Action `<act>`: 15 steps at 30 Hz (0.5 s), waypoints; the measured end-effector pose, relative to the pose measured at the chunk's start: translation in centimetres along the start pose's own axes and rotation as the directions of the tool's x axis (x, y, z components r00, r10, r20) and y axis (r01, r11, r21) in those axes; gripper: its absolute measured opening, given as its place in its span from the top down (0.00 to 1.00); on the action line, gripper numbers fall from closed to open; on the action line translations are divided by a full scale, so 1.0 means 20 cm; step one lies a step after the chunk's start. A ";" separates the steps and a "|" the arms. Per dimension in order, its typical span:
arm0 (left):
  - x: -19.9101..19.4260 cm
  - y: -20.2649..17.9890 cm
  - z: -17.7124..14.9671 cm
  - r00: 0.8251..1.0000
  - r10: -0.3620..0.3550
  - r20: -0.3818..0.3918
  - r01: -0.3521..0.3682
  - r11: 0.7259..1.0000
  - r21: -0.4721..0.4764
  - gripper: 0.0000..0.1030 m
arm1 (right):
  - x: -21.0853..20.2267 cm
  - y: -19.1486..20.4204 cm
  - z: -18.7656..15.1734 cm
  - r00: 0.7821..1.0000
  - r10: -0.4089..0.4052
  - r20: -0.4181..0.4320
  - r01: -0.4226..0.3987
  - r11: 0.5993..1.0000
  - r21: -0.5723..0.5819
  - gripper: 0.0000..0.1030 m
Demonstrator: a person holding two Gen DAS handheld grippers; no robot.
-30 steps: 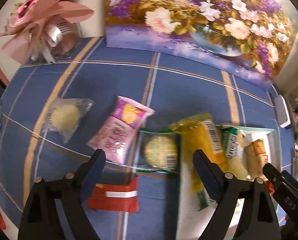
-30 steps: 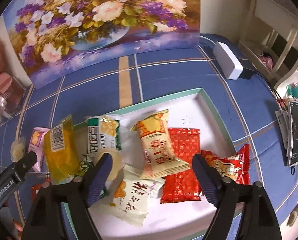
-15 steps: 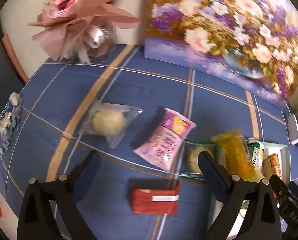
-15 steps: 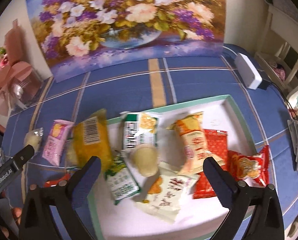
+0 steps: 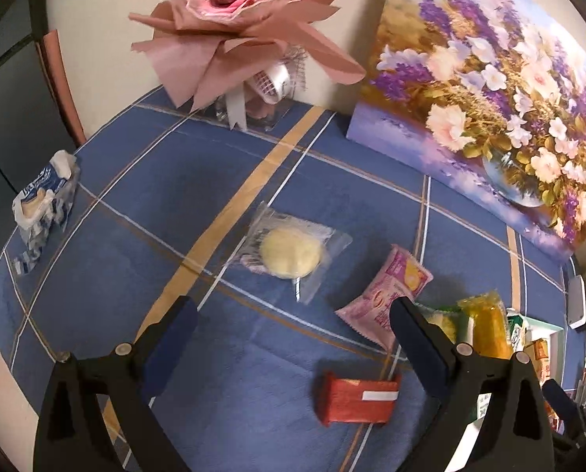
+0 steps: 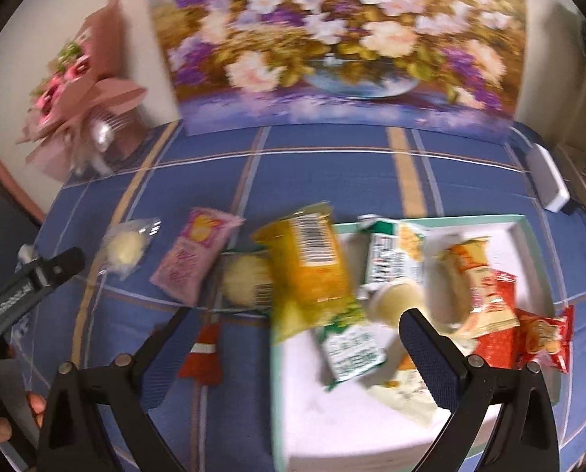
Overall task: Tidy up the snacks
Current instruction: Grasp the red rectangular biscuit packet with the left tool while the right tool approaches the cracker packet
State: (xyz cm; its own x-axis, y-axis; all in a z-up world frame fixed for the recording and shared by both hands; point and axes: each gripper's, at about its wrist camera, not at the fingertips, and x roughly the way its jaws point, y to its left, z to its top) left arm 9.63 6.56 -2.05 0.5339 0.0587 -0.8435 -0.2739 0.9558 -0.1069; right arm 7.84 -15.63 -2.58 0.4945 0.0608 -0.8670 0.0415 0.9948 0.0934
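My left gripper (image 5: 293, 324) hangs open and empty over the blue cloth. Ahead of it lie a clear-wrapped pale round cake (image 5: 291, 253), a pink packet (image 5: 387, 301) and, near its right finger, a red packet (image 5: 357, 397). My right gripper (image 6: 298, 328) is open and empty above the left edge of the white tray (image 6: 528, 244). A yellow packet (image 6: 308, 265) lies across that edge. Inside the tray are green-white, orange and red packets. In the right wrist view the round cake (image 6: 125, 247), pink packet (image 6: 192, 253) and red packet (image 6: 202, 350) lie left of the tray.
A flower painting (image 5: 489, 90) leans on the wall at the back, with a pink bouquet (image 5: 237, 19) to its left. A crumpled blue-white wrapper (image 5: 43, 204) lies at the table's left edge. A white box (image 6: 548, 181) sits at the far right. A hand (image 6: 13, 417) shows bottom left.
Both grippers have moved left over the table; the tray has slid right in both views. The right jaws stand wider than a second ago. The snacks lie where they were.
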 end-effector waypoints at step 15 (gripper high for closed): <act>0.22 -0.01 -0.16 0.978 0.008 -0.210 -0.008 1.000 0.000 0.04 | 0.15 0.04 -0.12 0.990 -0.077 -0.117 0.077 0.997 -0.008 0.00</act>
State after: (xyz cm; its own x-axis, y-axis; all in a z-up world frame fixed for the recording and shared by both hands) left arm 9.43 5.76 -7.51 0.3515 0.0042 -0.9362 -0.2780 0.9554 -0.1001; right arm 7.27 -14.51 -6.22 0.3852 -0.0068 -0.9228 0.0719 0.9972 0.0226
